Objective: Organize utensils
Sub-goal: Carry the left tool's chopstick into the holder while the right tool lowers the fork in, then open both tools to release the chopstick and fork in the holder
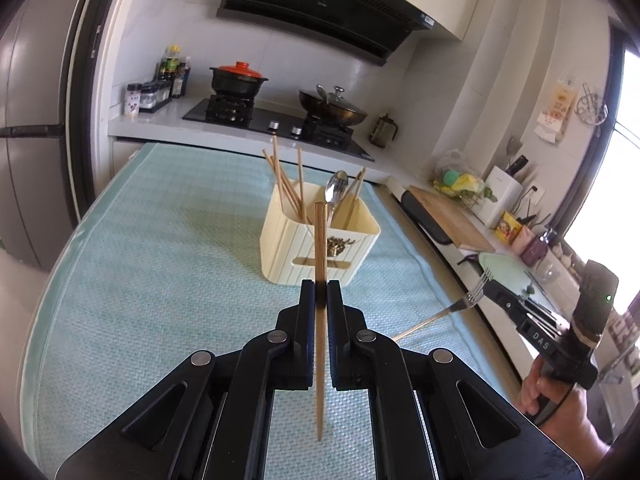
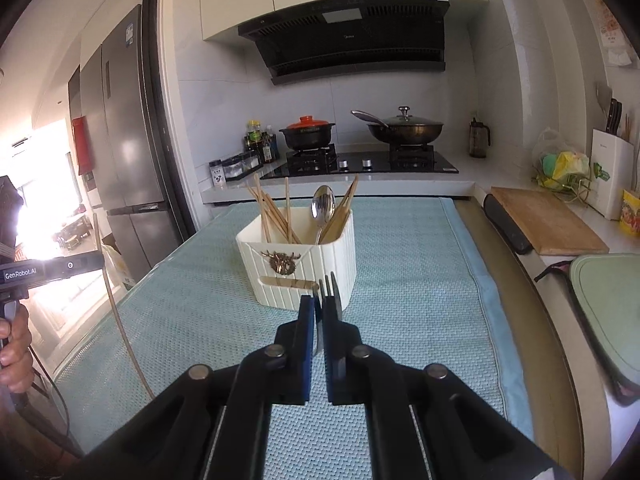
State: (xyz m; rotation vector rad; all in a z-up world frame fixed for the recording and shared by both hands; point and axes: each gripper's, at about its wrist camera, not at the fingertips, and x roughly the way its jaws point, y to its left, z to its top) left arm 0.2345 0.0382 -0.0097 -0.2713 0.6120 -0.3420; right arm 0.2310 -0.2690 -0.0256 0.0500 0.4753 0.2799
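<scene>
Gripping a chopstick point(image 1: 319, 264) upright, left tool point(image 1: 320, 286) faces the holder point(image 1: 288, 248).

Daylit; window glare, fisheye warp, perhaps slight blur.

Both claws are matte black plastic, built from angular linkage arms joined by round silver pivot pins. The left claw point(image 1: 320, 286) has dark, nearly black pads lining the inner faces of its fingers point(image 1: 307, 320). The right claw point(image 2: 320, 300) carries bright blue ribbed pads on its fingers point(image 2: 307, 344). Seen from the side, the right unit's body bears white "DAS" lettering, a small green light glowing on its rounded upper housing, and a thin black cable trailing below the grip. The left unit shows a white "GenRobot.AI" label. The right hand point(image 1: 560, 396) and the left hand point(image 2: 14, 340) are bare skin, no sleeves visible.
</scene>
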